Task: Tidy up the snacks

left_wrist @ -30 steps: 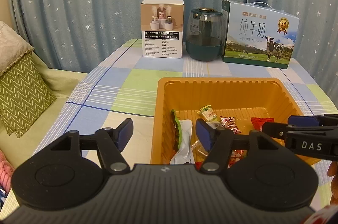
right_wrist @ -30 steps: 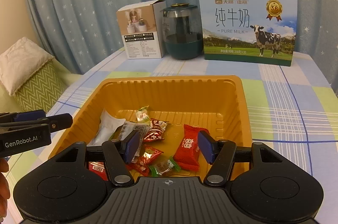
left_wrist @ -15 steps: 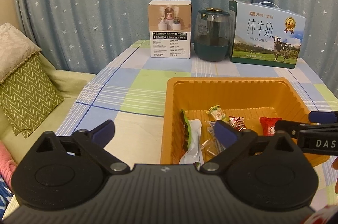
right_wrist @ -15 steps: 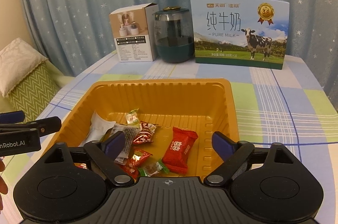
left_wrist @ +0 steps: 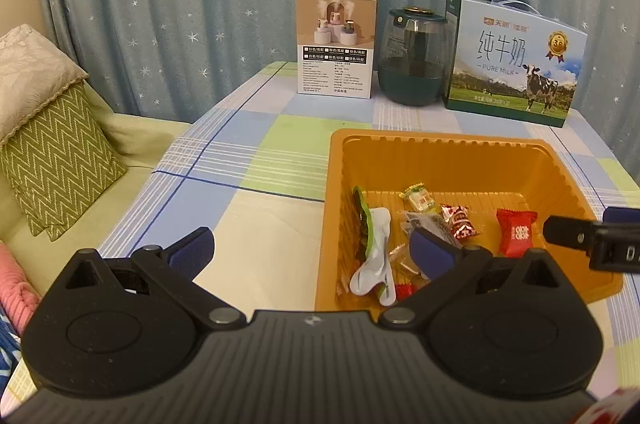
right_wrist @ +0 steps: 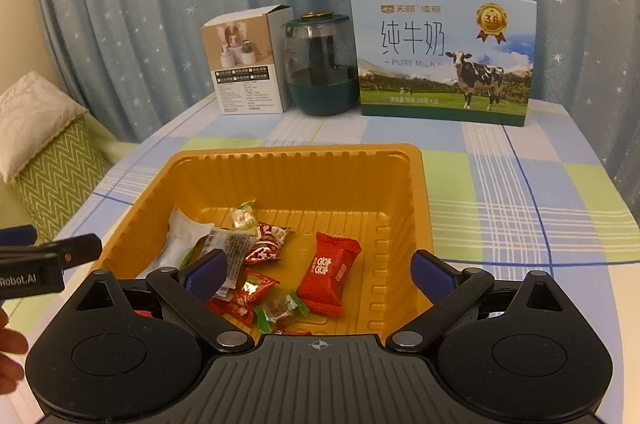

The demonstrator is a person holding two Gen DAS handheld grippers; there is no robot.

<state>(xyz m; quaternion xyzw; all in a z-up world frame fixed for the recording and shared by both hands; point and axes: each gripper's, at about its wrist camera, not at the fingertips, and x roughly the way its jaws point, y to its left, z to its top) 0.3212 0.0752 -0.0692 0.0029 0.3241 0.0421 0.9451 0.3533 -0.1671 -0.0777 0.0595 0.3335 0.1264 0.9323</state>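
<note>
An orange plastic tray (left_wrist: 440, 148) (right_wrist: 296, 160) sits on the checked tablecloth and holds several wrapped snacks. Among them are a red packet (right_wrist: 330, 274) (left_wrist: 516, 230), a green-and-white pouch (left_wrist: 372, 256) and small red and green candies (right_wrist: 264, 244). My left gripper (left_wrist: 310, 250) hovers over the tray's left rim, open wide, nothing between its fingers. My right gripper (right_wrist: 318, 270) hangs above the tray's near part, its jaws still opening, the snacks lying below and between them untouched. Each gripper's tip shows at the edge of the other's view.
At the table's back stand a small carton (left_wrist: 336, 44) (right_wrist: 248, 60), a dark green jar (left_wrist: 414, 58) (right_wrist: 320, 64) and a milk box (left_wrist: 514, 64) (right_wrist: 442, 56), before a starred curtain. A sofa with cushions (left_wrist: 52, 152) lies left of the table. A hand (right_wrist: 8, 348) shows at the lower left.
Both grippers' jaws have spread from about half open to wide. Neither hand has shifted much, and the snacks in the tray lie as before.
</note>
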